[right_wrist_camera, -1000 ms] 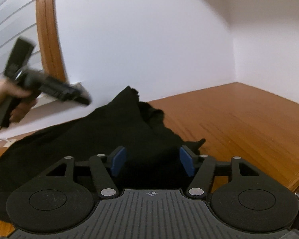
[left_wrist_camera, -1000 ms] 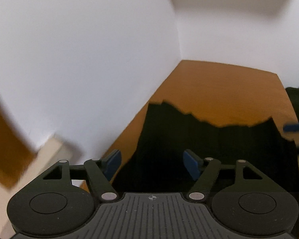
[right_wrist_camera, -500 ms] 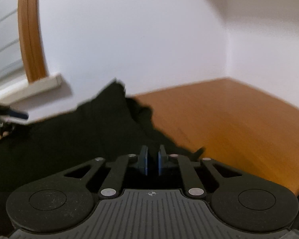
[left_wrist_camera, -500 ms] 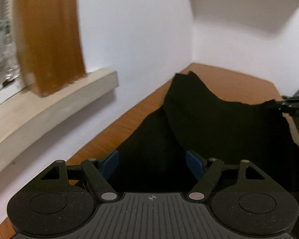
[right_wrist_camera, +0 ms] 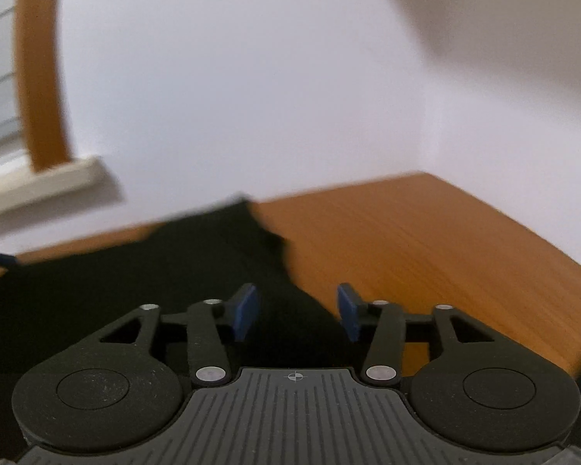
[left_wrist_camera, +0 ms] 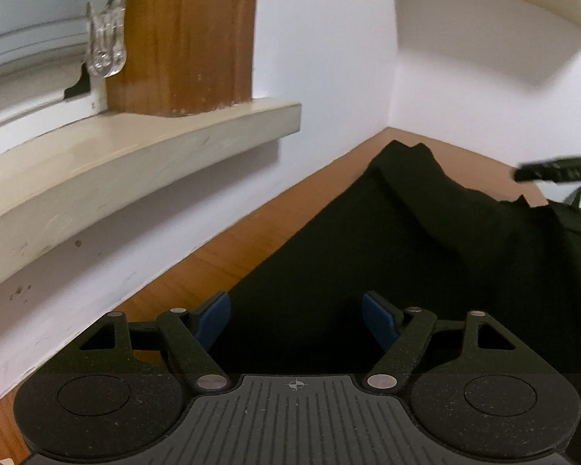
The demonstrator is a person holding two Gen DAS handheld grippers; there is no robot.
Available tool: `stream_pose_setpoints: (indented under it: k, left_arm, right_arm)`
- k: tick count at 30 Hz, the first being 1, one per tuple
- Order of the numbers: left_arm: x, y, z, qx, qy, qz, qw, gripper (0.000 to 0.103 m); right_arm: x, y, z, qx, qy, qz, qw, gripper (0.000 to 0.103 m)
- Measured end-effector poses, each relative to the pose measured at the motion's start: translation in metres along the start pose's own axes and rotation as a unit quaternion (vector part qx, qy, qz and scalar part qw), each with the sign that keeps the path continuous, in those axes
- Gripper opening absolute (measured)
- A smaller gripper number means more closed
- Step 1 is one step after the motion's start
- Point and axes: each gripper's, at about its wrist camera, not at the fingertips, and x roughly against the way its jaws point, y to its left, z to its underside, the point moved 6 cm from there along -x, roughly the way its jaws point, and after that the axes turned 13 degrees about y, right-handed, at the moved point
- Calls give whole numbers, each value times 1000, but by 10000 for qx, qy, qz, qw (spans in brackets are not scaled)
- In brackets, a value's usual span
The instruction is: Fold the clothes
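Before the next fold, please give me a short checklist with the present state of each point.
1. Left claw open over the black garment: ok.
2. Right claw free of cloth, jaws opening, pads not pressing: ok.
3. Garment fully on the wooden table: cannot tell, near edge hidden.
4. Garment flat: not ok, far corner is rumpled.
5. Right wrist view sharp: not ok, blurred.

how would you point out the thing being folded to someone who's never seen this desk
Find the wooden desk set into the white corner, under the cream window sill. The black cloth lies spread on it by the wall, one flap doubled over toward the corner. It is the only dark, soft thing on the wood.
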Motion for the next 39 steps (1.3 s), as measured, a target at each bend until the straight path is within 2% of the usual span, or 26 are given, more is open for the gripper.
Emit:
stream_pose_setpoints:
  k: [2,5,11,13,14,15,17,19,22,23,24,26,29,33,36,39]
  left_arm:
    - [-2,2,2,-20,33,-47,10000,78]
    - [0,10,6,49,40,-116,9999,78]
    - [4,19,8,172,29,-115,9998,78]
    - [2,20,9,178,59,-132,9997,78]
    - [1,20,10,179,81,-148,9997,78]
    - [-1,21,11,194,125,-203,9995,78]
    - [-2,24,11,274,155,-326,9990,77]
    - [-2,27,11,332,132,-336,9988,77]
    - [2,25,10,287,38,-377,9989,76]
    - [4,23,9,264,-1,-369,9990,76]
    - [6,21,8,242,-34,-348,9991,76]
    - [10,14,5,155,-123,-268,9994,77]
    - [14,-2,1,-68,-231,-143,9996,78]
    - [13,-22,-1,-346,-246,-72,9991,78]
    - [7,-33,-1,-487,-179,-56,9986,78]
    - [1,-37,2,-529,-75,-80,9985,78]
  right_arm:
    - [-25,7,-23,37,159,-221,9996,57]
    - [-61,13,-51,88,385,-331,9987,58]
    - [-108,9,-72,-143,897,-543,9944,57]
    - [-109,6,-73,-108,921,-498,9944,36]
    - [-107,4,-75,-73,867,-403,9954,10]
    - [-105,2,-77,-38,813,-308,9962,8]
    - [-90,-10,-84,-257,345,24,9991,3]
    - [-83,-15,-85,-318,120,284,9990,4]
    - [-82,-9,-75,30,296,411,9987,7]
    - [-78,-9,-71,108,290,428,9986,16]
    - [-72,-11,-67,133,280,403,9987,32]
    - [-54,-21,-55,157,200,313,9992,48]
    - [-24,-42,-26,162,257,183,9994,48]
    - [13,-50,27,337,370,170,9986,49]
    - [27,-43,60,287,333,73,9990,55]
    - [25,-41,87,370,386,138,9985,55]
